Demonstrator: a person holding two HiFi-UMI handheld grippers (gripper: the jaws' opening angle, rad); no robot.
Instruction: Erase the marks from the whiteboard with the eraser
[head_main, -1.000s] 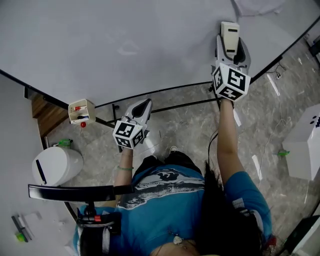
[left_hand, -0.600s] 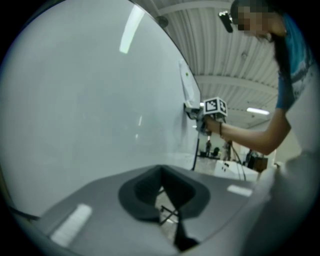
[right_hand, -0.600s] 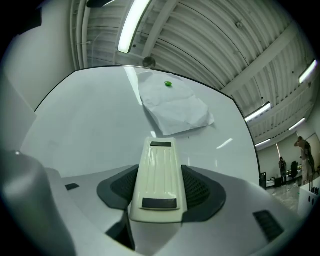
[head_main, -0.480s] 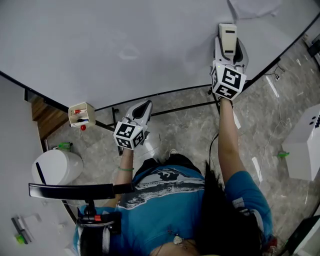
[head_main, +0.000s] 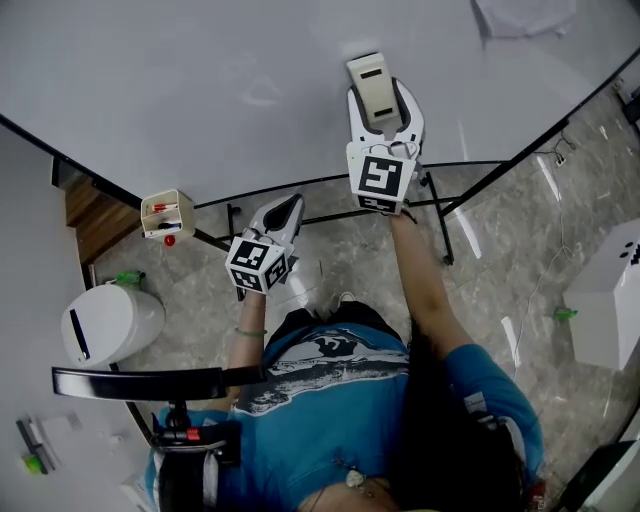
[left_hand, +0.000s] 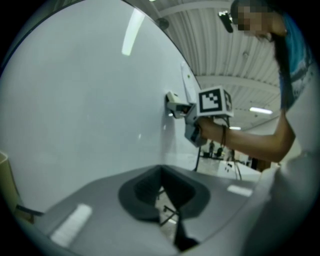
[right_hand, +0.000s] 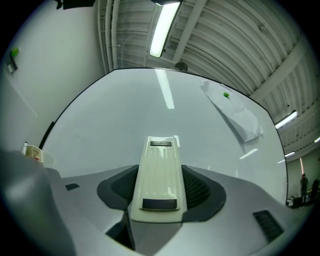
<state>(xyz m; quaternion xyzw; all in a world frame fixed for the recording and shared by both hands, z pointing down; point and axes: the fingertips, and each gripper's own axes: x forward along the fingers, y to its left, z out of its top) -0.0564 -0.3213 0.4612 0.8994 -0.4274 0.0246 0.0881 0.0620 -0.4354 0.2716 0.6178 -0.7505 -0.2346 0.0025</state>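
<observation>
board log | whiteboard (head_main: 200, 90): I see the eraser (head_main: 372, 92) pressed against it, a faint smudge (head_main: 262, 98) to its left, a pen box (head_main: 166, 215) at the edge, a pale sheet (head_main: 525, 15) far right | floor (head_main: 500, 260): board stand (head_main: 440, 215), white bin (head_main: 110, 322) and white box (head_main: 610, 300) on it

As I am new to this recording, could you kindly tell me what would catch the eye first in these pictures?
The cream eraser stands out first, clamped between the fingers of the right gripper and held against the large whiteboard near its lower edge. The board looks almost clean, with only faint smudges left. The left gripper hangs below the board's edge, holding nothing.
</observation>
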